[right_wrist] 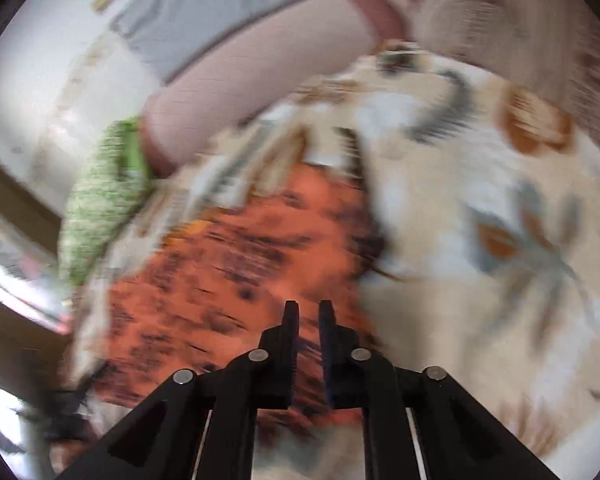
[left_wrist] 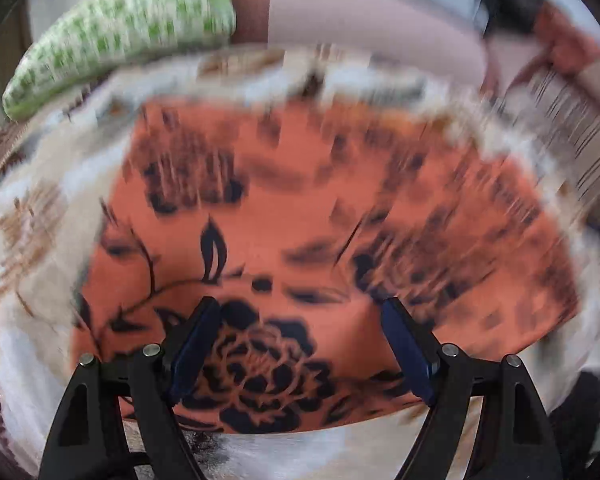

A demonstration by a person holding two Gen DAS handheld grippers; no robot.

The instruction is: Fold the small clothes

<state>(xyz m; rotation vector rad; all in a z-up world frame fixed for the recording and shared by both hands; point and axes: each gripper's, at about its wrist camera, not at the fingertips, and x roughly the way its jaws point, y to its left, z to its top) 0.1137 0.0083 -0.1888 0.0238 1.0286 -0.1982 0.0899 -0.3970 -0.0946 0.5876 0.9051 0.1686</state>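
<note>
An orange cloth with a black flower print [left_wrist: 300, 220] lies spread flat on a cream bedspread with leaf patterns [left_wrist: 32, 248]. My left gripper [left_wrist: 300, 308] is open wide just above the cloth's near edge, empty. In the right wrist view the same orange cloth [right_wrist: 228, 272] lies below, blurred by motion. My right gripper [right_wrist: 308, 308] hovers over its right edge with the fingers close together and a narrow gap between them; nothing shows between them.
A green and white patterned cloth [left_wrist: 120, 36] lies at the far left edge of the bed; it also shows in the right wrist view [right_wrist: 100, 208]. A person's bare legs [left_wrist: 372, 28] and grey shorts [right_wrist: 204, 12] are at the far side.
</note>
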